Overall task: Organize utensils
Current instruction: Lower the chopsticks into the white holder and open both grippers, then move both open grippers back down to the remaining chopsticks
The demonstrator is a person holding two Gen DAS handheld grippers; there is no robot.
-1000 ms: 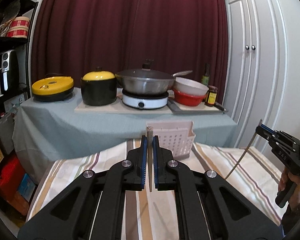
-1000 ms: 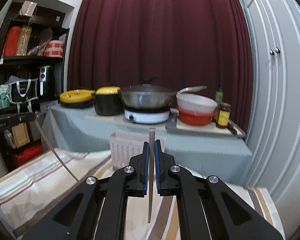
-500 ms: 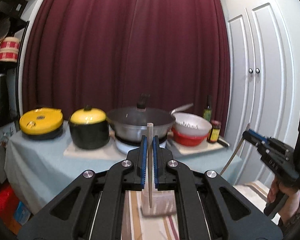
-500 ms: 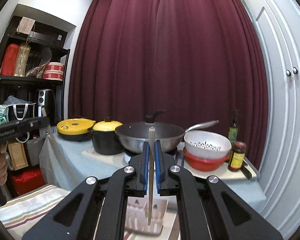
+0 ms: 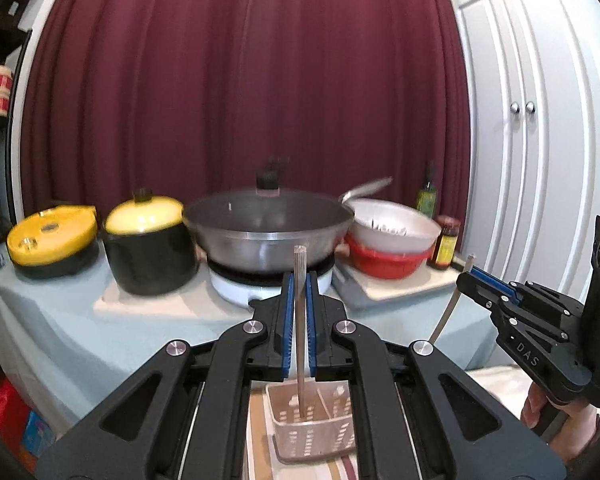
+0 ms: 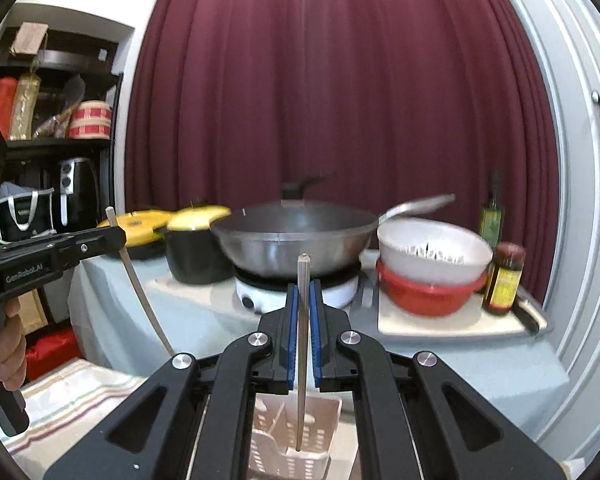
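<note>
My left gripper (image 5: 299, 284) is shut on a pale chopstick (image 5: 300, 332) held upright, its thin tip hanging over the left compartment of a white perforated utensil holder (image 5: 314, 436) below. My right gripper (image 6: 303, 294) is shut on a second chopstick (image 6: 301, 352), whose tip points down into the same holder (image 6: 292, 450). Each gripper shows in the other's view: the right one (image 5: 466, 276) at the far right, the left one (image 6: 116, 232) at the far left, each held by a hand and pinching its slanted stick.
The holder stands on a striped cloth (image 6: 72, 392). Behind it, a table draped in blue-grey (image 5: 60, 328) carries a yellow appliance (image 5: 52, 236), a black pot with yellow lid (image 5: 148, 252), a wok (image 5: 268, 228) on a burner, stacked bowls (image 5: 392, 240) and bottles. White cupboard doors (image 5: 540, 160) at right, shelves (image 6: 48, 140) at left.
Both grippers have risen and moved over the utensil holder, which dropped from the middle of each view to the bottom. Both chopsticks stay pinched, their tips now above the holder.
</note>
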